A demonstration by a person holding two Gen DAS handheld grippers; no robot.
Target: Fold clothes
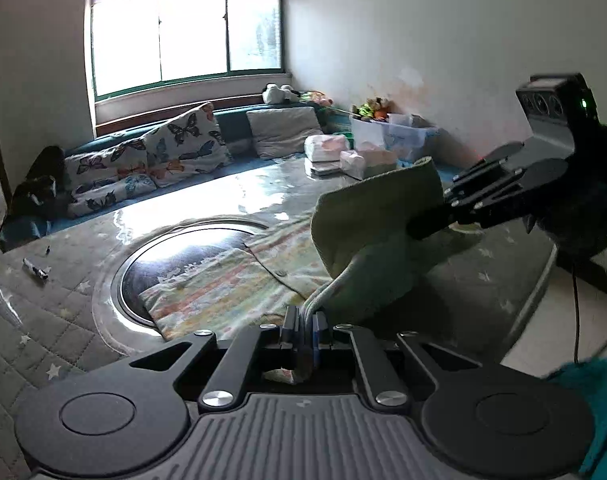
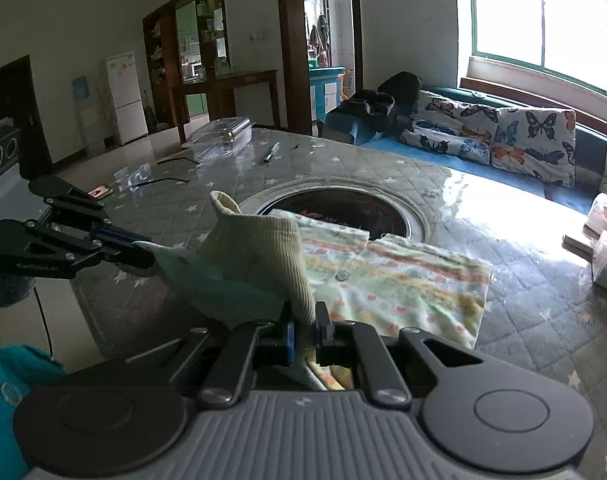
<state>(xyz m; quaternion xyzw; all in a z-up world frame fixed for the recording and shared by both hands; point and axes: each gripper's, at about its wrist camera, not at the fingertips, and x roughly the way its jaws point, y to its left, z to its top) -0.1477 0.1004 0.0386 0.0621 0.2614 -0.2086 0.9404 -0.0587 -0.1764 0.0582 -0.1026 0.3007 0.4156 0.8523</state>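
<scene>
1. Left gripper point(image 1: 306, 322) jaws narrow, pinching the hem of a small pale-green knit garment with ribbed cuff point(image 1: 377, 216); garment lifted off the table.
2. Right gripper point(image 2: 304, 326) jaws likewise clamped on the garment's opposite edge; cloth hangs between both tools.
3. Below lies a pastel striped buttoned baby top point(image 2: 399, 284), flat on the grey quilted star-print table cover point(image 2: 535, 320), partly over the round dark glass inset point(image 2: 343, 208).

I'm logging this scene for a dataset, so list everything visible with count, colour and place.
garment: one, pastel striped, on table, one part lifted by both grippers
table: one, grey quilted cover, round black inset at centre
butterfly cushions: several, white with coloured butterflies, on blue sofa
sofa: one, blue, under window
pen: one, dark, far side of table
fridge: one, white, far wall
left hand-held gripper: black, shut on garment
right hand-held gripper: black, shut on garment
</scene>
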